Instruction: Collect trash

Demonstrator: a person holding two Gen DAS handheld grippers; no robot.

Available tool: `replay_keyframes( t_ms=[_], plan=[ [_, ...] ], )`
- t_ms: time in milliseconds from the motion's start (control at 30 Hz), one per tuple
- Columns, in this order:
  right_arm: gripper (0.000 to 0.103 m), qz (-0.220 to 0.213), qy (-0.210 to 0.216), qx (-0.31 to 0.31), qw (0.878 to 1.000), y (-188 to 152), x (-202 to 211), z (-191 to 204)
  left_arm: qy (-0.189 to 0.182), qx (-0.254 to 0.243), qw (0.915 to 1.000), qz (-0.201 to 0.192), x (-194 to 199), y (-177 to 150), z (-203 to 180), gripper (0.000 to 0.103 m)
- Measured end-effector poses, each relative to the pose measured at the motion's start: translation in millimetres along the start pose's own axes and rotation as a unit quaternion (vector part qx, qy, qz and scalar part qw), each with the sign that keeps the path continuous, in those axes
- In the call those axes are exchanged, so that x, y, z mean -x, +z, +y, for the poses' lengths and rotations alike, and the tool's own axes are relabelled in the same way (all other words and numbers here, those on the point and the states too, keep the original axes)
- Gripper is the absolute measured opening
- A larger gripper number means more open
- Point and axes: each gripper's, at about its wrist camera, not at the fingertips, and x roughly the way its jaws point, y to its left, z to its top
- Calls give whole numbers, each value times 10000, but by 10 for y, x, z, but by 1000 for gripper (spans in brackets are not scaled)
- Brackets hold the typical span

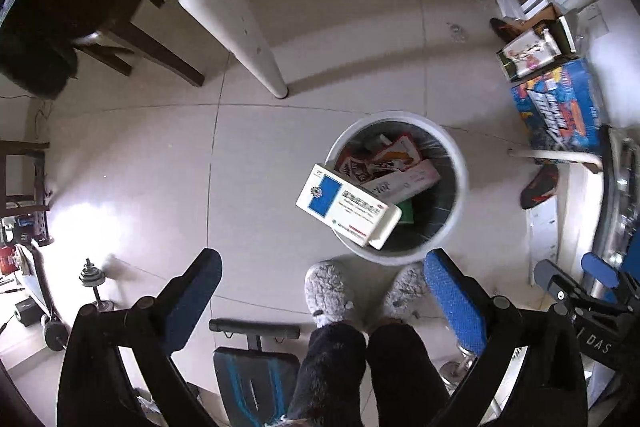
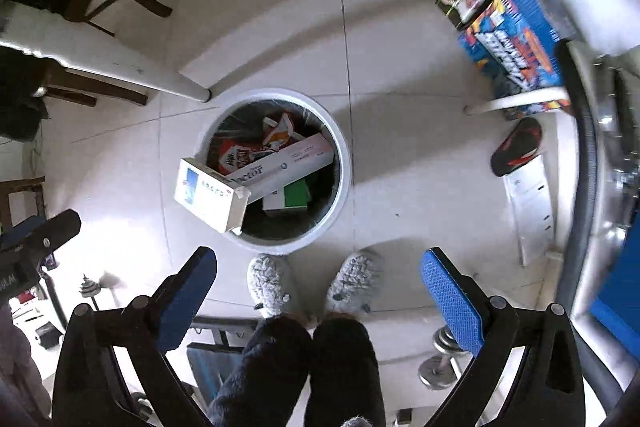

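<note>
A white round trash bin (image 1: 460,163) (image 2: 344,155) stands on the tiled floor, holding boxes and wrappers. A white and blue medicine box (image 1: 348,211) (image 2: 212,193) is tilted over the bin's near-left rim, apart from both grippers. A long white toothpaste box (image 2: 284,167) (image 1: 404,181) lies across the trash inside. My left gripper (image 1: 322,285) is open and empty, high above the floor, just short of the bin. My right gripper (image 2: 318,281) is open and empty, above the person's feet near the bin.
Grey fuzzy slippers (image 1: 328,291) (image 2: 268,279) stand just before the bin. A white table leg (image 1: 256,47) stands behind it. Blue and other boxes (image 1: 560,107) (image 2: 516,39) and a sandal (image 2: 516,147) are at the right. Dumbbells (image 1: 94,283) (image 2: 440,359) lie on the floor.
</note>
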Motion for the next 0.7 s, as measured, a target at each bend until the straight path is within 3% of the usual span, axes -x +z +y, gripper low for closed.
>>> replay_keyframes(
  t_ms=[400,700],
  plan=[
    [103,-581,224,10,9981,-447,2134,22,-436,-137,9981,-404,1790,-460,-167,103],
    [103,-887,774,105,9930,-874,3594,16,-1135,-335,9900,-765,2996,-750,-258,103]
  ],
)
